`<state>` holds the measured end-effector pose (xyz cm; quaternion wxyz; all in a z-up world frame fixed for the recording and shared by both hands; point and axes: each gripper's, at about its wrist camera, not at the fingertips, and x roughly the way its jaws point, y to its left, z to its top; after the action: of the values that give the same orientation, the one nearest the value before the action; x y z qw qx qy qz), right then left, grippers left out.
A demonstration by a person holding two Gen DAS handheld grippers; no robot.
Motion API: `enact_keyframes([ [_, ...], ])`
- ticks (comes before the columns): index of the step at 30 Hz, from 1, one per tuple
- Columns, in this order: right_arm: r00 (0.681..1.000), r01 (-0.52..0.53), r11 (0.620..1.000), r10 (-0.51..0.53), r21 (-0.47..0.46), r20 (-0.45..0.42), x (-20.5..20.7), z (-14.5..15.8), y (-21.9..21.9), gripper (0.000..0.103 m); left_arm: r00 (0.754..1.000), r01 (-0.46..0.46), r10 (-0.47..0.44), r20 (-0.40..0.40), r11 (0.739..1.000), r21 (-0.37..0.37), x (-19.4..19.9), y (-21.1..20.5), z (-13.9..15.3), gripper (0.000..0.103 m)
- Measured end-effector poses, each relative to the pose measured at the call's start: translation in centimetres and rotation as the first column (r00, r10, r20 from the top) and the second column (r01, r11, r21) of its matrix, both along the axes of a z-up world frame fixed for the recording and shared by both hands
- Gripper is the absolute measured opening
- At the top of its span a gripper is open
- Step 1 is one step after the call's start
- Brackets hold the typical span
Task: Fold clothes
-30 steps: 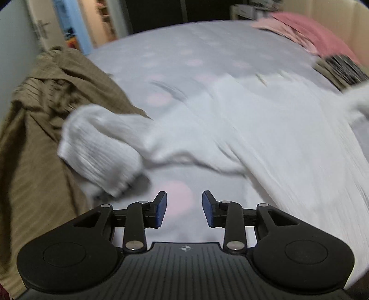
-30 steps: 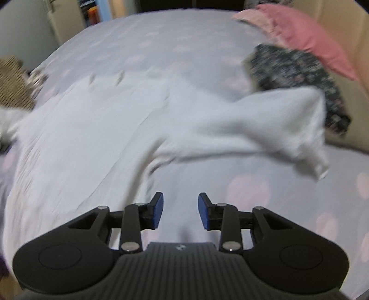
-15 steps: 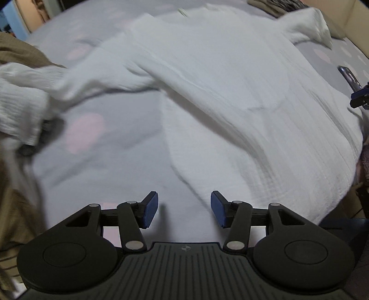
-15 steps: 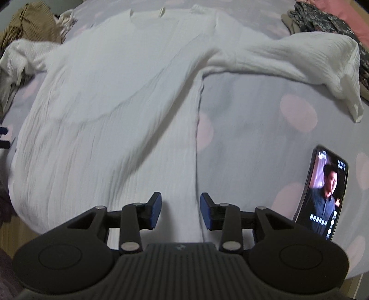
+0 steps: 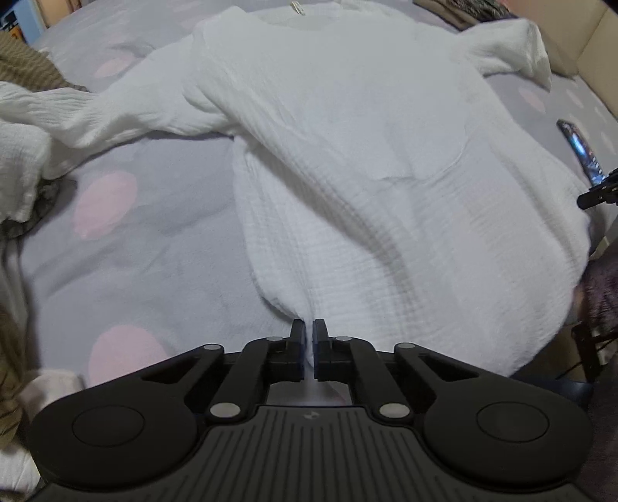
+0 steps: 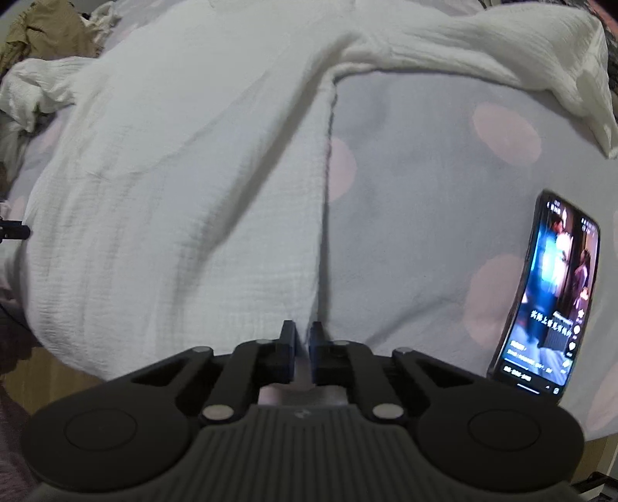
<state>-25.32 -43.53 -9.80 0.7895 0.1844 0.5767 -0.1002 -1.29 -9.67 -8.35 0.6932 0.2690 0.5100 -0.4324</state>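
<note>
A white crinkled long-sleeved top (image 5: 367, 154) lies spread flat on the bed, neck far, hem near, sleeves out to both sides. It also fills the right wrist view (image 6: 174, 173). My left gripper (image 5: 308, 328) is shut on the hem at the top's left bottom corner. My right gripper (image 6: 302, 332) is shut on the hem at the right bottom corner. The tip of the other gripper shows at the right edge of the left wrist view (image 5: 596, 193).
The bed has a grey sheet with pink dots (image 5: 154, 216). A lit phone (image 6: 548, 293) lies on the sheet just right of my right gripper. A brown striped garment (image 5: 23, 65) is heaped at the far left. Dark patterned clothes (image 5: 471, 9) lie at the far right.
Both grippers came down to the near hem of the white top and closed on its two bottom corners; they were open half a second ago.
</note>
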Motion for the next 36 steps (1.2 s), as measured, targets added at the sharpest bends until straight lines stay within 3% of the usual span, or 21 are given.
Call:
enact_keyframes([
  [5,0.999,0.032,0.999,-0.032,0.025,0.005,-1.1,3.9,-0.9,0.007,0.996,-0.08,0.079,-0.041,0.996,-0.042,0.1,1.8,4.1,0.001],
  [8,0.999,0.051,0.999,-0.05,0.02,-0.015,-2.0,5.8,-1.3,0.006,0.993,-0.106,0.105,-0.044,0.994,-0.019,0.1,2.8,5.9,0.001],
  [10,0.997,0.067,0.998,-0.066,0.013,-0.035,-2.7,6.4,-1.5,0.006,0.992,-0.119,0.119,-0.038,0.993,0.01,0.4,3.3,6.1,0.001],
  [16,0.989,0.109,0.994,-0.107,0.021,-0.1,-2.9,4.4,-2.0,0.006,0.986,-0.144,0.149,-0.069,0.987,0.077,1.6,2.8,3.6,0.001],
  [18,0.99,0.106,0.994,-0.103,0.017,-0.097,-2.3,4.1,-1.8,0.006,0.988,-0.141,0.144,-0.057,0.988,0.059,2.1,2.3,3.8,0.001],
  [23,0.992,0.128,0.992,-0.127,-0.017,0.027,0.3,5.8,-3.2,0.006,0.976,-0.216,0.217,0.008,0.976,-0.041,5.4,1.1,5.2,0.001],
  [29,0.959,0.25,0.968,-0.243,-0.03,0.145,4.4,4.7,-6.7,0.006,0.951,-0.306,0.308,0.001,0.947,-0.098,8.0,0.7,3.3,0.002],
  [33,0.946,0.285,0.958,-0.279,-0.016,0.163,5.5,3.1,-7.5,0.017,0.93,-0.364,0.367,-0.009,0.922,-0.132,9.7,0.5,2.0,0.022],
  [35,0.945,0.286,0.958,-0.281,-0.008,0.165,5.3,2.6,-7.5,0.033,0.918,-0.393,0.395,-0.015,0.907,-0.149,10.5,0.3,1.3,0.025],
  [36,0.946,0.284,0.959,-0.279,-0.005,0.165,5.1,2.4,-7.5,0.033,0.916,-0.398,0.4,-0.021,0.905,-0.152,10.6,0.6,1.3,0.028],
])
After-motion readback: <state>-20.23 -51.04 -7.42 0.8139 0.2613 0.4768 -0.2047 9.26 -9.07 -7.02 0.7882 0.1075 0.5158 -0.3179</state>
